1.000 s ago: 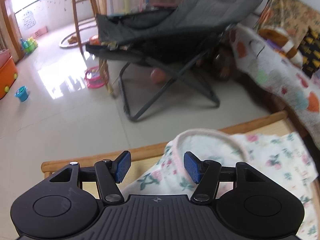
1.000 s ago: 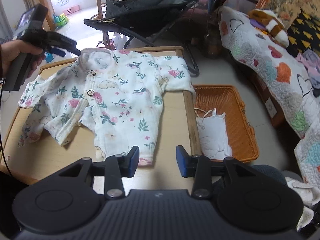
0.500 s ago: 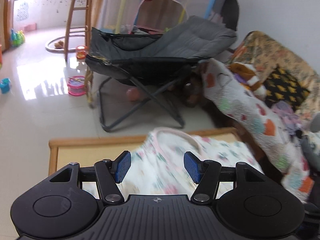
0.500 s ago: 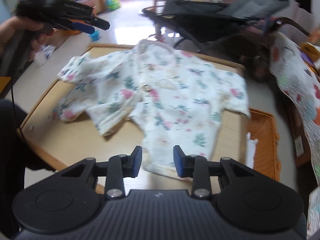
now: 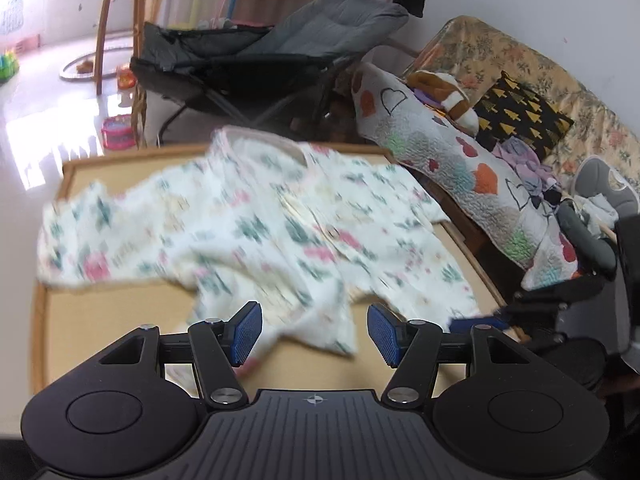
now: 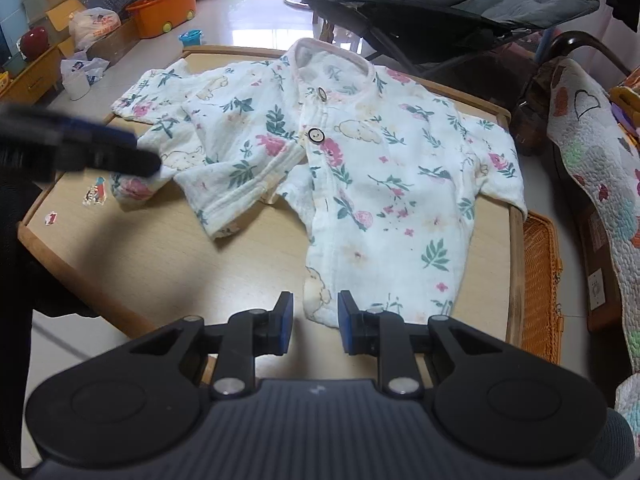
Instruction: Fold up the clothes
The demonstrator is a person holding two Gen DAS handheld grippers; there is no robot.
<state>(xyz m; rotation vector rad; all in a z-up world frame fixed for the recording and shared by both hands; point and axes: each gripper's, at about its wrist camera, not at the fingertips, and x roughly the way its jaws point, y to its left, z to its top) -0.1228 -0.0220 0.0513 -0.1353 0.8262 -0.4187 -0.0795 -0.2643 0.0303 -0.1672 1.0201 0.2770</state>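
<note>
floral shirt (image 6: pixel 360 168), two buttons, one table (image 6: pixel 224 264).

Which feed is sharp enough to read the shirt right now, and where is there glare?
Left wrist view: floral shirt motion-smeared, window glare on the floor. Right wrist view: shirt crisp, buttons readable; only the left hand-held gripper is blurred.
</note>
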